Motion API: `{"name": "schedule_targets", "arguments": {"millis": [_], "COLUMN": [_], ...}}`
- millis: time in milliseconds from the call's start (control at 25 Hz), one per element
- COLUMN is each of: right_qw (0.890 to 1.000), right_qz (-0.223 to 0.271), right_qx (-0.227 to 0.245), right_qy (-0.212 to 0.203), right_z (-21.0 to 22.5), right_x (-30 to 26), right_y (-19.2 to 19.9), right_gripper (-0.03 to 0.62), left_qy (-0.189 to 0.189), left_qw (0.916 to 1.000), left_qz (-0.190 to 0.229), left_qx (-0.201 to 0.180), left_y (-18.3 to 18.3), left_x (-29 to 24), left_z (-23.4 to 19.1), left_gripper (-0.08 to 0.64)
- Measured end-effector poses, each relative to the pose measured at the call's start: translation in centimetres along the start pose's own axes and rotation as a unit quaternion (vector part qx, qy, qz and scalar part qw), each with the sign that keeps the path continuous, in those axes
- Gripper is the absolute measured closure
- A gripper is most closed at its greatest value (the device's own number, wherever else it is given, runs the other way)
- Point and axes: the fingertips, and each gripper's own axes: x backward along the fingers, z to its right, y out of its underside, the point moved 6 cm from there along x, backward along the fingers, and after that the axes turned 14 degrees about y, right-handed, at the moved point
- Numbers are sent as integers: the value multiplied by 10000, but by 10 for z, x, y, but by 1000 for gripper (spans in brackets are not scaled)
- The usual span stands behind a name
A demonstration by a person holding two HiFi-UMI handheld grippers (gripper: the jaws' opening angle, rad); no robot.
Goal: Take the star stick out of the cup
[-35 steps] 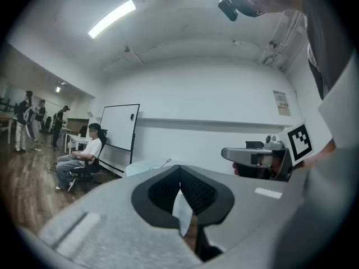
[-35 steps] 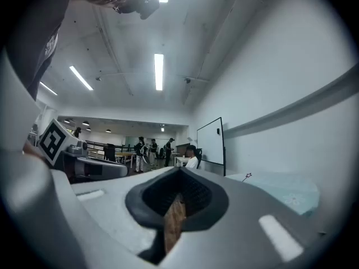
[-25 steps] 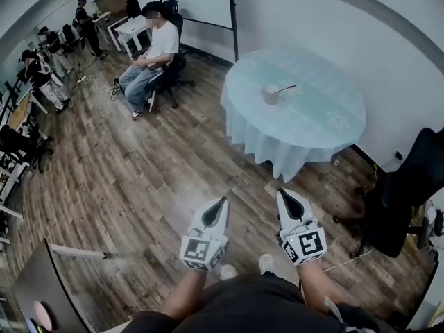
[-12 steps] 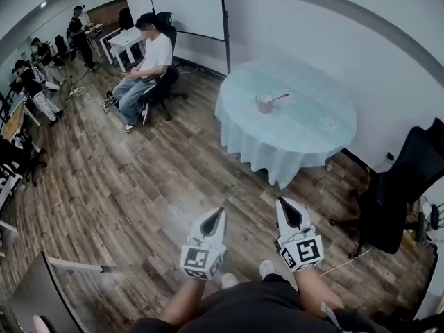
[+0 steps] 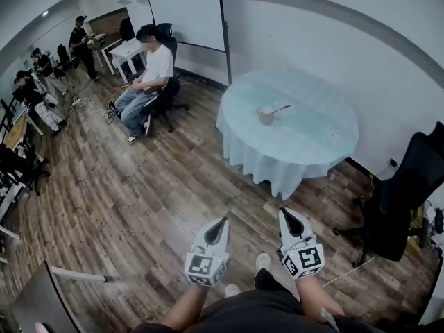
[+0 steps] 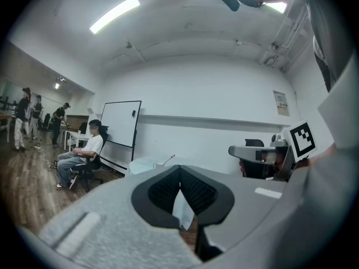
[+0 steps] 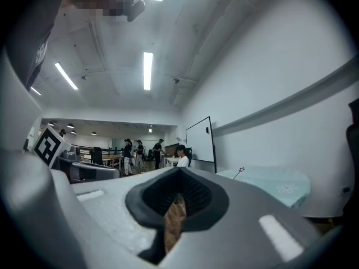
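Observation:
Far ahead in the head view, a small cup [image 5: 266, 115] stands on a round table [image 5: 316, 144] covered with a pale blue cloth. The thin star stick [image 5: 281, 107] leans out of the cup to the right. My left gripper [image 5: 221, 220] and right gripper [image 5: 284, 212] are held low near my body over the wood floor, well short of the table. Both are shut with nothing in them. The left gripper view shows the left gripper [image 6: 179, 167] and the distant stick [image 6: 168, 160]. In the right gripper view, the star stick [image 7: 240, 171] shows beyond the right gripper [image 7: 178, 170].
A black office chair [image 5: 402, 200] stands right of the table. A person [image 5: 149, 68] sits on a chair to the left, by a whiteboard [image 5: 184, 9]. More people [image 5: 41, 82] and desks are at the far left. A desk corner [image 5: 41, 290] is at lower left.
The head view has swayed a little, so the table sits slightly differently in frame. Both grippers stay shut near my body. Cup and stick have not moved.

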Motion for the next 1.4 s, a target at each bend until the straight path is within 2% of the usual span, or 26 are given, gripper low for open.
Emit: {"name": "schedule_targets", "arguments": {"millis": [560, 840, 1120, 1400], "right_qw": [9993, 9994, 9987, 9984], "right_qz": [-105, -65, -72, -129], "right_qx": [-210, -133, -344, -462], "right_qy": [-297, -303, -376, -311], "right_z": [92, 142, 177, 192], "right_x": [-119, -161, -191, -215], "right_y": [4, 7, 10, 14], "right_gripper": [591, 591, 591, 591], "left_qy": [-178, -216, -395, -242], "left_qw": [9997, 9991, 9976, 9981], "left_qz": [-174, -369, -563, -574], "left_qx": [14, -81, 5, 0], "left_y": [-13, -14, -11, -16], "left_x": [-141, -208, -248, -280], "left_z": [-36, -41, -47, -59], "left_gripper": [555, 555, 555, 555]}}
